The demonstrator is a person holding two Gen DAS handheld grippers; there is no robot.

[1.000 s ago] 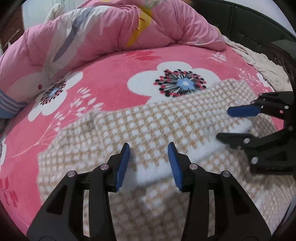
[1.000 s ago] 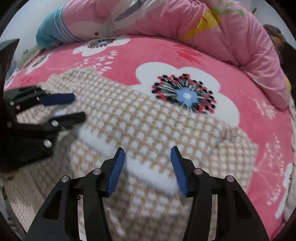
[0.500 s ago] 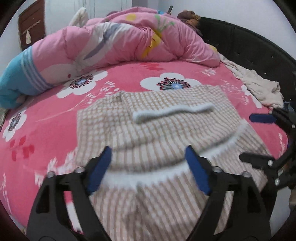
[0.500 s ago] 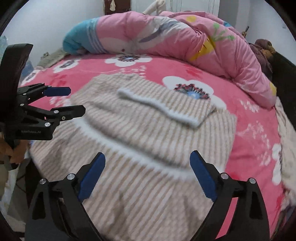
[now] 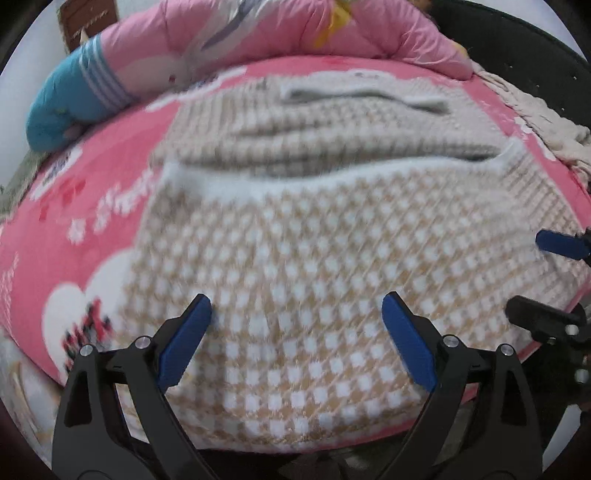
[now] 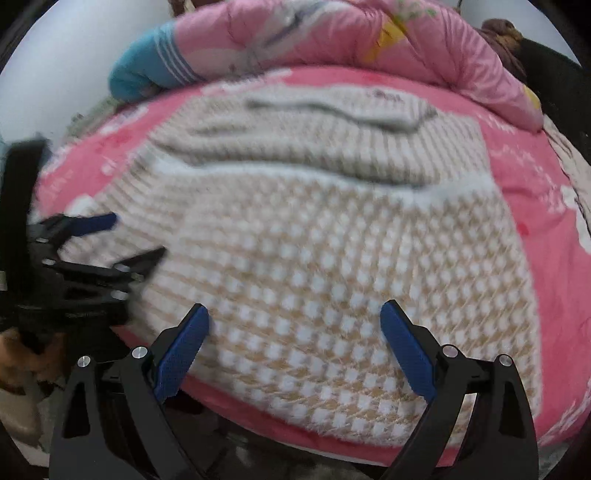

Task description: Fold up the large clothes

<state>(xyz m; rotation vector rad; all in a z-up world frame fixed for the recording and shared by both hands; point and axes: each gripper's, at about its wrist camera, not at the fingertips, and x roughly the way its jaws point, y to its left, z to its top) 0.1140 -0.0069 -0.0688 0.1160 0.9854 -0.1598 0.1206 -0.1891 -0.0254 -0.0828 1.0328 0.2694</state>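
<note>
A beige-and-white checked knit garment (image 5: pixel 314 240) (image 6: pixel 332 240) lies folded on the pink flowered bedspread (image 5: pixel 92 206) (image 6: pixel 535 184). Its near layer ends in a white trim band (image 5: pixel 295 184) laid over the far part. My left gripper (image 5: pixel 297 301) (image 6: pixel 136 236) hovers over the garment's near left part; its jaws are opening and hold nothing. My right gripper (image 6: pixel 295 310) (image 5: pixel 539 277) stands open over the near right part, its fingers apart from the cloth. The picture is blurred by motion.
A bunched pink quilt (image 5: pixel 258 33) (image 6: pixel 332 37) with a blue striped end (image 5: pixel 70 99) (image 6: pixel 147 70) lies along the far side. A cream cloth (image 5: pixel 539 122) lies at the right by the black bed frame (image 5: pixel 535 48). The bed's near edge (image 5: pixel 295 446) is just below the grippers.
Both grippers have drawn back toward the near edge of the bed and spread their jaws wide. The garment's white-trimmed edge, once between the fingers, now lies farther off.
</note>
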